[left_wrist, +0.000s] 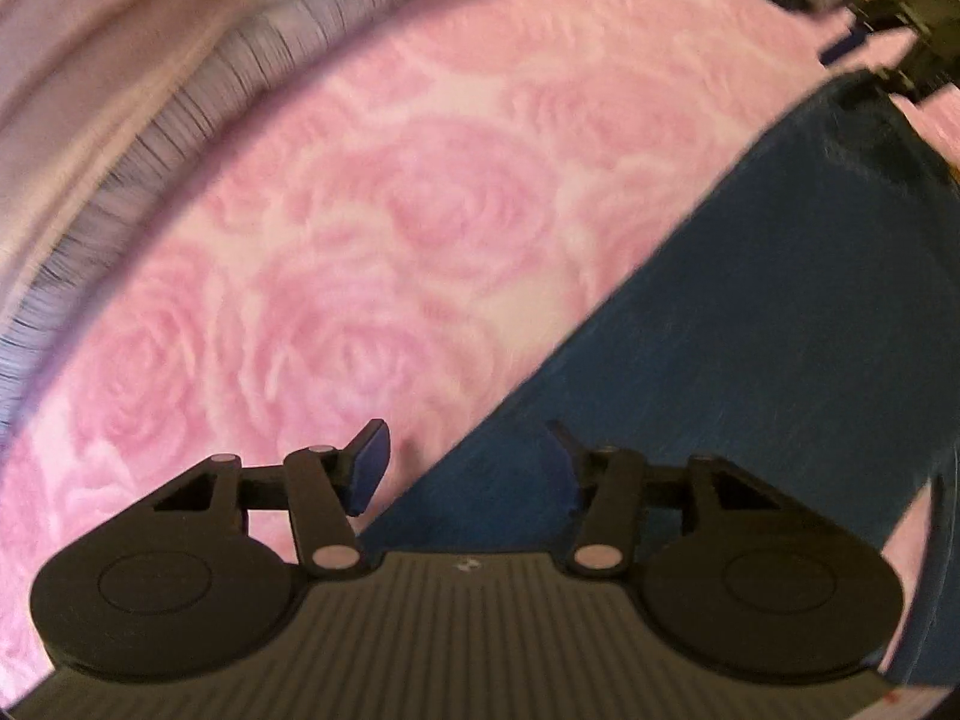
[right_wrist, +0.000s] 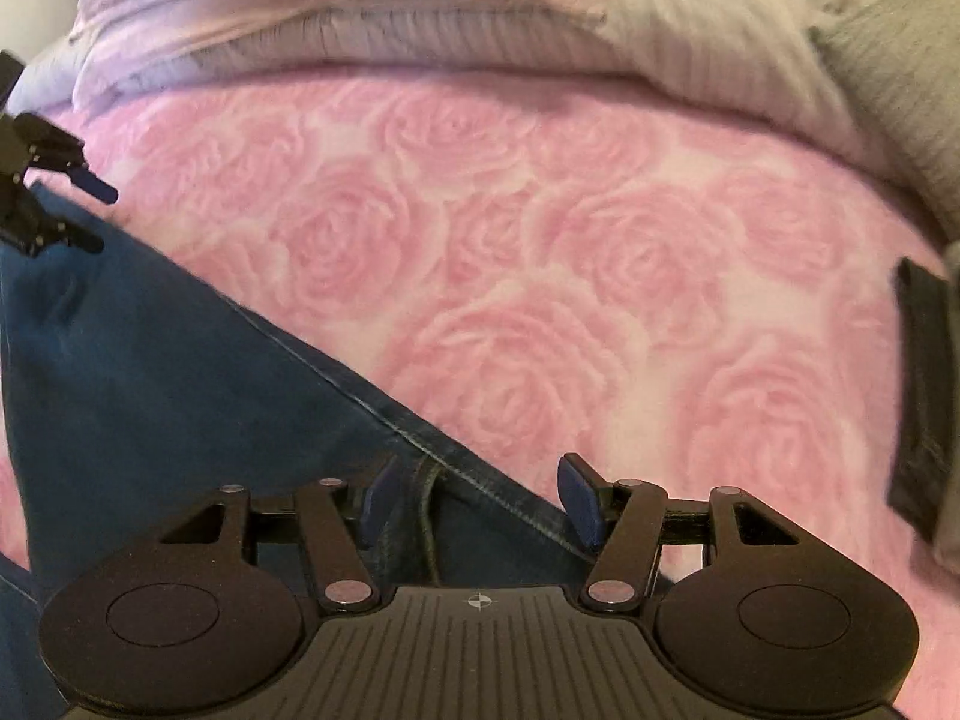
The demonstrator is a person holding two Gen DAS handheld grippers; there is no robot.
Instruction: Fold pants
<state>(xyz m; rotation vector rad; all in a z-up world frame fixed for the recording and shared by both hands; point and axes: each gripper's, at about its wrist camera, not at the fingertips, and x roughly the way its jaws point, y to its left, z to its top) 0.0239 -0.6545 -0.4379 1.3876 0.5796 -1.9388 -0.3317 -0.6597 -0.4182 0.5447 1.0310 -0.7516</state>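
Note:
Blue jeans (left_wrist: 750, 330) lie spread on a pink rose-patterned blanket (left_wrist: 390, 210). In the left wrist view my left gripper (left_wrist: 465, 471) points steeply down over the jeans' slanted edge. Its jaws stand apart and the pads press on nothing: one blue pad (left_wrist: 366, 468) is over the blanket, the other over denim. In the right wrist view my right gripper (right_wrist: 478, 501) is open above the seamed edge of the jeans (right_wrist: 150, 360), with a raised fold of denim between its fingers. Each gripper shows in the other's view: the right gripper (left_wrist: 855, 63) and the left gripper (right_wrist: 90, 216).
Piled pale pink and striped bedding (right_wrist: 360, 18) runs along the far side of the blanket (right_wrist: 600, 270). A grey cloth (right_wrist: 900, 72) lies at the back right. A dark folded item (right_wrist: 924, 396) sits at the right edge. The picture is motion-blurred.

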